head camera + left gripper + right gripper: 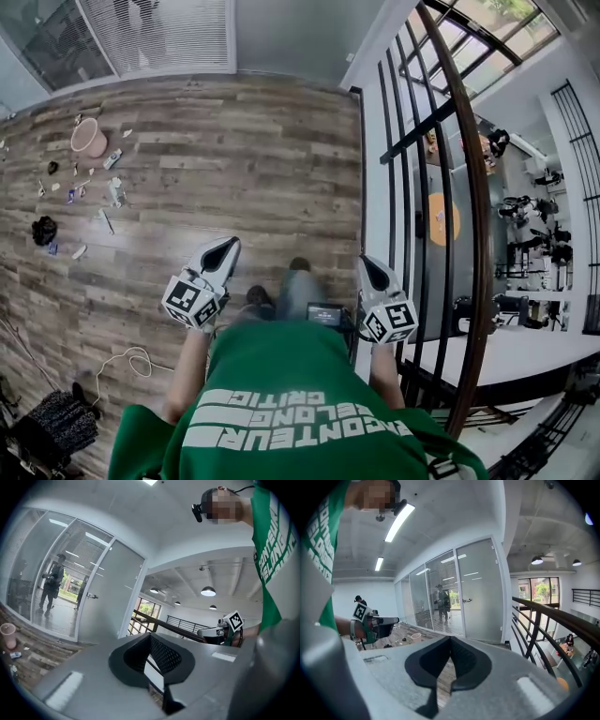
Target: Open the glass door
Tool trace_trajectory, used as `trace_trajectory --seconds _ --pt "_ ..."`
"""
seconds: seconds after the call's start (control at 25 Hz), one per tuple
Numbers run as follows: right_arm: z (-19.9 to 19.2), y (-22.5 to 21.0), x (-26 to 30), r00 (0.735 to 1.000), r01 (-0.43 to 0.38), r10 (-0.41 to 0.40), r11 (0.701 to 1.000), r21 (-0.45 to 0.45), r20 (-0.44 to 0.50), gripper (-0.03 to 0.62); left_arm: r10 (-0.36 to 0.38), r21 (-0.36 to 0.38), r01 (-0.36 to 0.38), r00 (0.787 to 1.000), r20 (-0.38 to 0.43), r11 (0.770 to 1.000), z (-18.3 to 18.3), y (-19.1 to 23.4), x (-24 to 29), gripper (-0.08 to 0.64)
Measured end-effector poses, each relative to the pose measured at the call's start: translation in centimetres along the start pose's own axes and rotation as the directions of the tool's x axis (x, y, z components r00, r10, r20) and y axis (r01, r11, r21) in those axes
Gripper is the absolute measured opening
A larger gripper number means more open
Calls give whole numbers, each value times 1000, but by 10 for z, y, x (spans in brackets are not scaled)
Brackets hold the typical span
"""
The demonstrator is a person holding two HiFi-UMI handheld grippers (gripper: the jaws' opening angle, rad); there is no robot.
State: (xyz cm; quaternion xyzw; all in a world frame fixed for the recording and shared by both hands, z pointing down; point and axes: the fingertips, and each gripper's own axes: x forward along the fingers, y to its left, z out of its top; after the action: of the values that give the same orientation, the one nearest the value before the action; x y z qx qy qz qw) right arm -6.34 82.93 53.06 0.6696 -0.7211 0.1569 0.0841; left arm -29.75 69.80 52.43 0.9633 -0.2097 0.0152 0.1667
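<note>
Two grippers, the left gripper (pixel 228 246) and the right gripper (pixel 368 264), each have fingers pressed together on nothing, with the one glass door (pixel 480 590) well ahead across the wooden floor (pixel 234 159), near one railing (pixel 473 187).

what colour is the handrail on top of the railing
Dark brown, like wood. The handrail shows best in the head view, curving along the right side.

Wood-plank floor (pixel 234 159). Pink cup (pixel 89 138) upright near far wall, small litter (pixel 80 192) scattered beside it. White cable (pixel 127 361) looped on boards. Black railing (pixel 469 187), wooden handrail, at right.
</note>
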Motion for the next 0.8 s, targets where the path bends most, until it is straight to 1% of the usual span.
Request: trace_trajectory --seconds 0.24,0.44,0.68,0.8 --pt "15 -26 48 1000 -22 22 1000 7 14 -6 22 12 -22 999 -26 1000 11 28 35 15" --pt "30 -58 105 998 -60 59 998 26 29 -6 59 22 -58 997 -41 998 22 57 73 17" --pt "71 -104 179 993 -114 114 993 1 19 -6 109 33 -107 993 -49 994 59 91 131 15" --pt "90 -125 210 989 -145 146 989 -16 15 -6 142 25 -141 989 -44 990 74 108 159 15"
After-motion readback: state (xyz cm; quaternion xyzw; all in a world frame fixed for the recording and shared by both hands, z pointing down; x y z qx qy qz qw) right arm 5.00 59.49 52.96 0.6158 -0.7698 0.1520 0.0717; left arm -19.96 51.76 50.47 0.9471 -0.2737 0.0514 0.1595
